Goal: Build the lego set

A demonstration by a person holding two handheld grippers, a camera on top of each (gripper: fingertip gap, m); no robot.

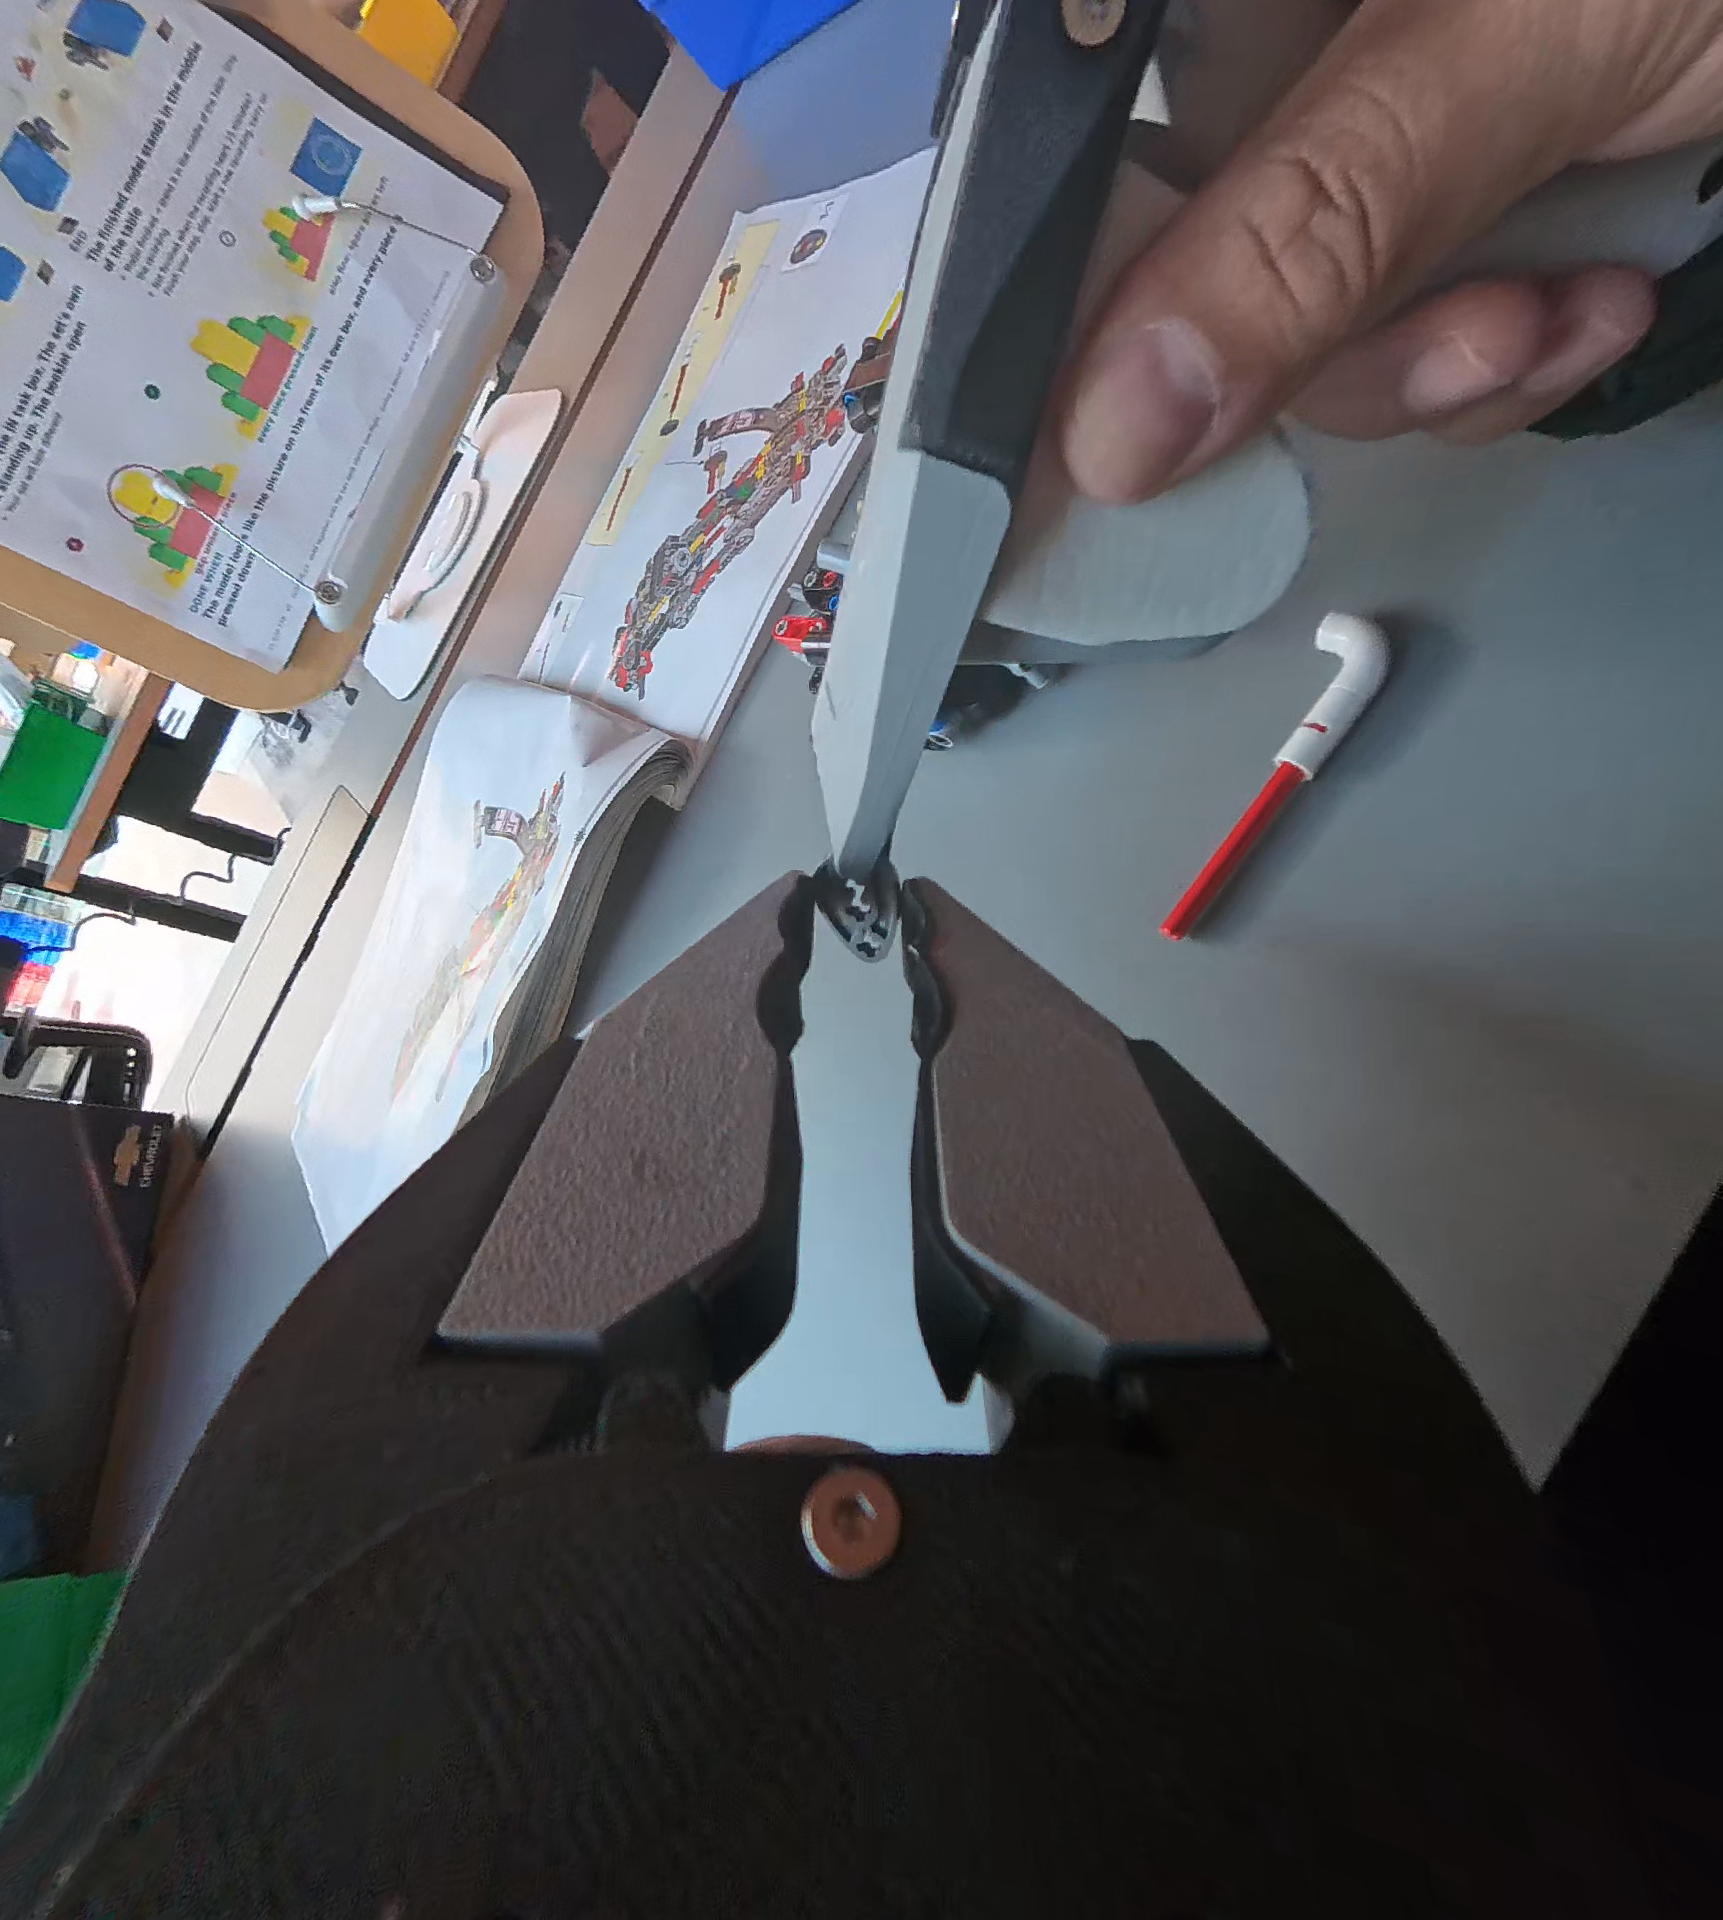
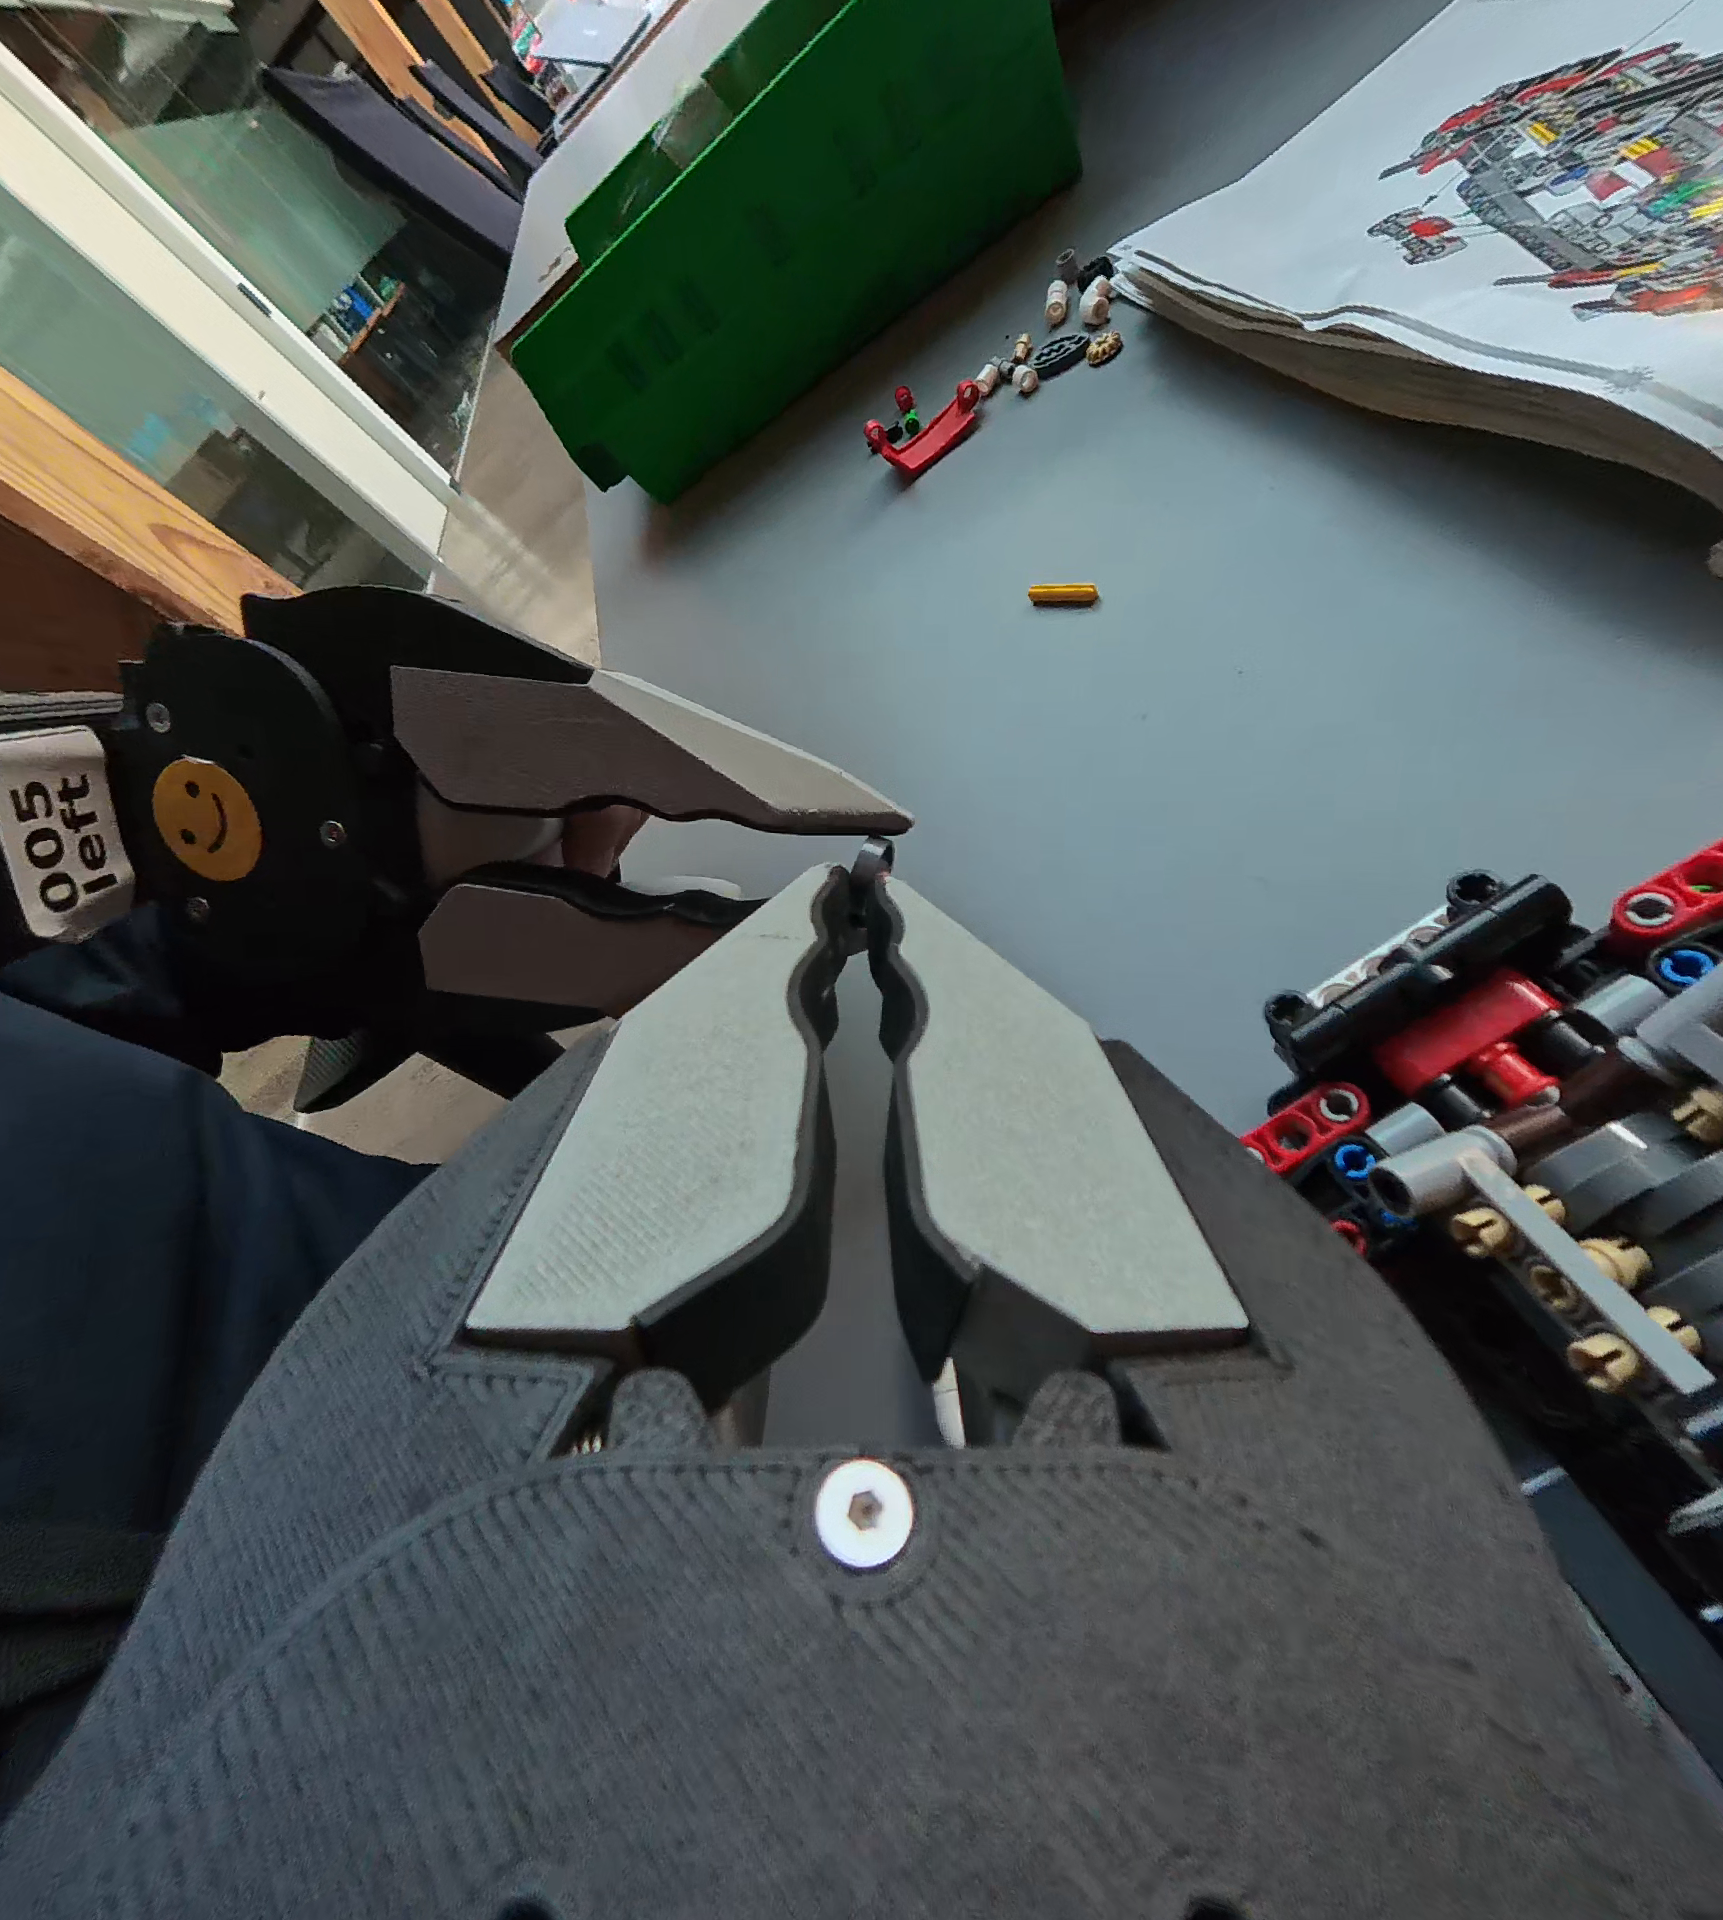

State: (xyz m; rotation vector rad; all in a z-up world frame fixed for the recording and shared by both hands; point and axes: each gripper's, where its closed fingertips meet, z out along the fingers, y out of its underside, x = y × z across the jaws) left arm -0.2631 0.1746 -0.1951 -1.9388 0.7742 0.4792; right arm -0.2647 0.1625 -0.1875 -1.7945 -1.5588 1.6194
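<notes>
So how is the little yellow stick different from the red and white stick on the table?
The yellow stick is short, one colour and straight. The red and white stick is longer, two colours, with a bent white end. The yellow one lies near a heap of small parts; the other lies alone. Both lie flat on the grey table.

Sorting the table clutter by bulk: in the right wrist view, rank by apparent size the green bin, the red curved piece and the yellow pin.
1. green bin
2. red curved piece
3. yellow pin
The bin lies farthest from the camera, yet looks largest.
</notes>
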